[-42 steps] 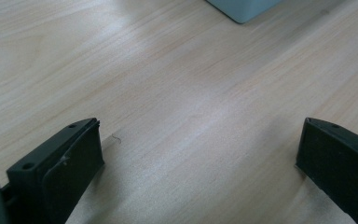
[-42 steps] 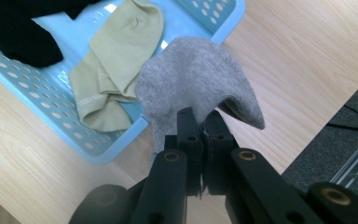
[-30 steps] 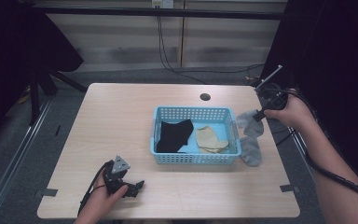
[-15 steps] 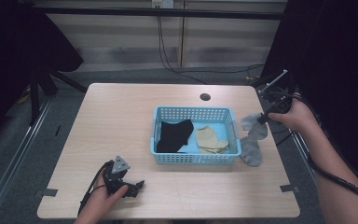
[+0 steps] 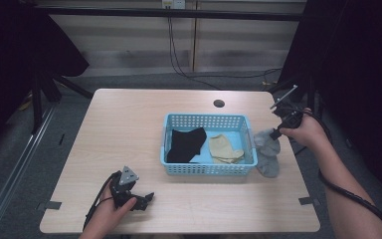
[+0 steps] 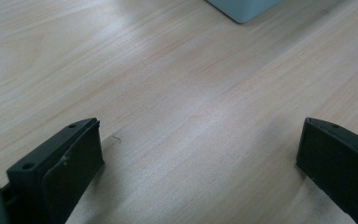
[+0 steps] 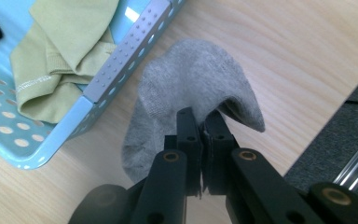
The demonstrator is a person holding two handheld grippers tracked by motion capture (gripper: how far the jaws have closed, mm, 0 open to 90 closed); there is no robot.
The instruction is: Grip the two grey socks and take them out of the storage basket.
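A grey sock (image 7: 186,88) hangs just outside the blue basket's (image 5: 206,170) right wall, its lower part lying on the surface (image 5: 129,119). The right gripper (image 7: 200,123) has its jaws pinched together on the sock's edge. Inside the basket lie a black sock (image 5: 185,144) and a tan sock (image 5: 224,148). Well left of the basket and nearer the person, the left gripper (image 6: 196,154) rests with jaws wide apart, holding nothing.

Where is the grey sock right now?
In the high view, the grey fabric sock hangs off the light blue perforated plastic basket's right side, its top pinched in the right gripper, its toe on the wooden table.
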